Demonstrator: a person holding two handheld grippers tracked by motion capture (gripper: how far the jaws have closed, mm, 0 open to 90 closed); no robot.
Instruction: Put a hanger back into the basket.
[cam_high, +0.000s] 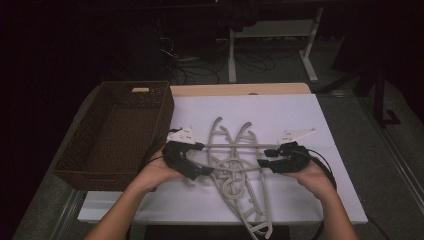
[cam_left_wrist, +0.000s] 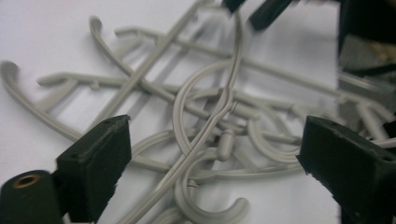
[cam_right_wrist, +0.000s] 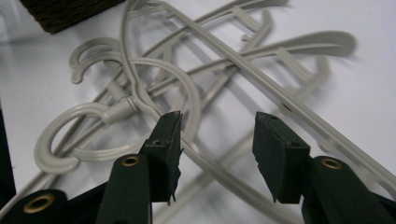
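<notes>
My left fingers (cam_left_wrist: 93, 172) are spread wide, and between them lies the pile of grey hangers (cam_high: 235, 165), its hooks just in front of the pads; they hold nothing. My right fingers (cam_right_wrist: 280, 154) are spread about halfway. One thin arm of a hanger passes between them, but the pads do not press on it. The two grippers, left (cam_high: 187, 160) and right (cam_high: 280, 159), stand at opposite sides of the pile, on the white tabletop (cam_high: 310, 120). A brown woven basket (cam_high: 117, 132) stands to the left.
</notes>
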